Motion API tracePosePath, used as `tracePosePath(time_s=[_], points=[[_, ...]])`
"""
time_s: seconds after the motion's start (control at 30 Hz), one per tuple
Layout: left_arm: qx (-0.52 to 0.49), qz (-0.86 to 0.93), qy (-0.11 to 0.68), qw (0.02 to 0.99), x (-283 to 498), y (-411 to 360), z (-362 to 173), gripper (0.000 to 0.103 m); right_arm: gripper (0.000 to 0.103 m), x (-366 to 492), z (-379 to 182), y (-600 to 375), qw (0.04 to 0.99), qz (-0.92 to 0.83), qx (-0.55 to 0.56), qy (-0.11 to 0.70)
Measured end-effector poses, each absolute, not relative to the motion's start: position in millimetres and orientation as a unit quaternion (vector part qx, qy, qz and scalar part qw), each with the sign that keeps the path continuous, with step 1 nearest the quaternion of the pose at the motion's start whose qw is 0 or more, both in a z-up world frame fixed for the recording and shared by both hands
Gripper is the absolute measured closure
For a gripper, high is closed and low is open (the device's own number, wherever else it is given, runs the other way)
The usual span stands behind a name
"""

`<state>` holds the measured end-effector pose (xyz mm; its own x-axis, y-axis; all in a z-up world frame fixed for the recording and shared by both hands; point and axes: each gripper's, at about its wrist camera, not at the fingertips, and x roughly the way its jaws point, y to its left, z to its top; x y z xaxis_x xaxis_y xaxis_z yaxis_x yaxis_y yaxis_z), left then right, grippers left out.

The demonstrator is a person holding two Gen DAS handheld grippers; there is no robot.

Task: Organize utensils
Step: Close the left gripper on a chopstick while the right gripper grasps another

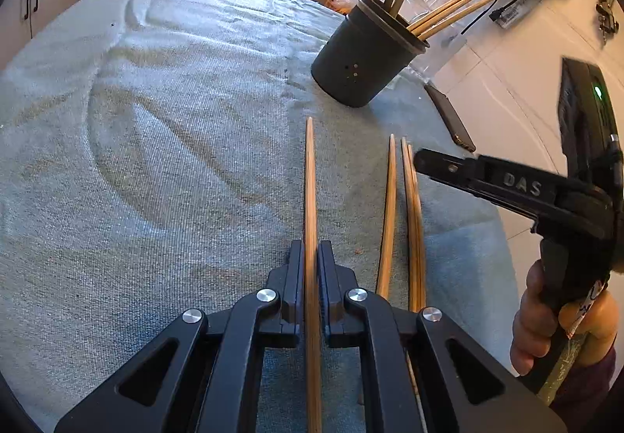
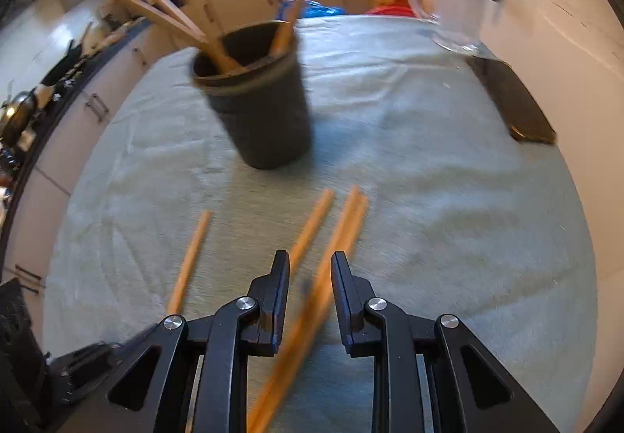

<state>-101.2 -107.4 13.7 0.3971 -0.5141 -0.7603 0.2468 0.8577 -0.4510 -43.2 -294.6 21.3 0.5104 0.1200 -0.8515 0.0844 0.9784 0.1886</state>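
I see open cloth frame-left; dark cup upper right, loose chopsticks right, phone at edge block.

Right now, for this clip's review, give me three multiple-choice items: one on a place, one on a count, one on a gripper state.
1. Where does the dark cylindrical utensil holder stand?
A. on the grey-green cloth
B. on the white floor
C. in a drawer

2. How many loose light-brown wooden chopsticks lie on the cloth?
A. one
B. four
C. nine

3. What is the left gripper doing?
A. gaping over nothing
B. closed on one chopstick
C. gripping the holder

Answers: 1 A, its base rests on the cloth. 2 B, one alone, one middle, a touching pair. 3 B, both fingers press one stick's sides.
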Motion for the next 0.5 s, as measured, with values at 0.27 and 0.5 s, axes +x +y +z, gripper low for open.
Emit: tracePosePath(time_s=[0.27,0.5], points=[[-0.149,-0.233,0.505,0.818,-99,-105,13,0.095,0.079,-14,-6,-280,0.834,-0.034,0.077,0.545],[-0.188,-0.204,0.532,0.800,-101,-90,13,0.095,0.089,-27,-7,-272,0.835,-0.011,0.060,0.546]])
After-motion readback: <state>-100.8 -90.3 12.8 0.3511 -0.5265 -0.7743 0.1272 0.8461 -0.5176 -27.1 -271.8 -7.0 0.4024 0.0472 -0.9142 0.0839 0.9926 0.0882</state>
